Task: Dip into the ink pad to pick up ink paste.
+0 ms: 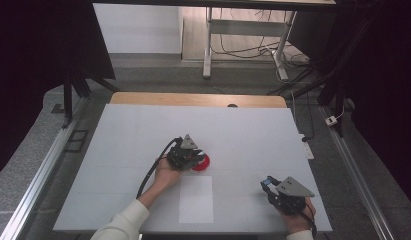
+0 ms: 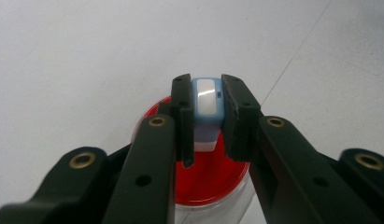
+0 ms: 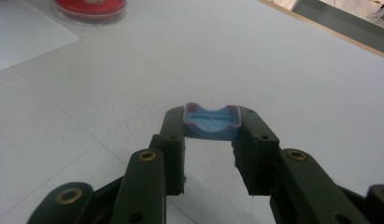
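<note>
Black tools (image 1: 193, 156), brass screws, grey triangular plates, black cables, white sleeves.

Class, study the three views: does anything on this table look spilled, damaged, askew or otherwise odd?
Nothing stands out. The left gripper holds a small blue-and-white piece squarely above the red dish; the right gripper holds a blue cap. The white sheet lies flat, and nothing looks spilled.
</note>
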Available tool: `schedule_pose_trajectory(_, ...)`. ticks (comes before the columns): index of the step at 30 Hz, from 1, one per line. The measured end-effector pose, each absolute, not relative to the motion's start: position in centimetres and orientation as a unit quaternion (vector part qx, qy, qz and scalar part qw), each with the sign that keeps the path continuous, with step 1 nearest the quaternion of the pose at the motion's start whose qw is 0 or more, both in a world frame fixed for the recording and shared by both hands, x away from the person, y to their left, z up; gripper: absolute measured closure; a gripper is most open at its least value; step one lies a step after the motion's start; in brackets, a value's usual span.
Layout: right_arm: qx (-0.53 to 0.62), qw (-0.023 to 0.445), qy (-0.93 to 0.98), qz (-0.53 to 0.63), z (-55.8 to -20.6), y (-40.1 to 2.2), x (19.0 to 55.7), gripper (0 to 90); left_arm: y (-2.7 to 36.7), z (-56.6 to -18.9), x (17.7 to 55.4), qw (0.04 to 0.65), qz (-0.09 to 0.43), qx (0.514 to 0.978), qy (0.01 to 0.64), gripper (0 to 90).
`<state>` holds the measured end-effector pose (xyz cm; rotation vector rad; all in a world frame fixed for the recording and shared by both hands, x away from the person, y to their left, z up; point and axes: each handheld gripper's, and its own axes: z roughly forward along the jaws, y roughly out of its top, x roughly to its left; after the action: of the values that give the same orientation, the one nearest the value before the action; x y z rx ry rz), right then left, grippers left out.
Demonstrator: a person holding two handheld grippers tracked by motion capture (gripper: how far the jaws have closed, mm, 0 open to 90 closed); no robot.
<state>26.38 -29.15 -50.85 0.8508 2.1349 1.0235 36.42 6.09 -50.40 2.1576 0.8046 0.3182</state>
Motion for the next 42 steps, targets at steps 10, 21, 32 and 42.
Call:
schedule_pose_trajectory(10,0.321,0.308,0.806,0.389,-50.8,-29.1,26.4,64.8,6.0,-50.4,36.3,0.395,0.131,0.853,0.315,76.1)
schedule_pose_trajectory(21,0.321,0.308,0.806,0.391,-50.8,-29.3,26.4,64.8,6.1,-50.0,36.0,0.401,0.138,0.849,0.315,76.0)
schedule_pose_trajectory(32,0.322,0.312,0.806,0.388,-50.7,-29.2,26.3,64.8,6.8,-48.7,35.8,0.422,0.131,0.839,0.316,75.9)
schedule_pose_trajectory(42,0.321,0.309,0.805,0.392,-50.7,-29.2,26.4,64.8,8.0,-46.9,35.2,0.452,0.111,0.828,0.311,75.8)
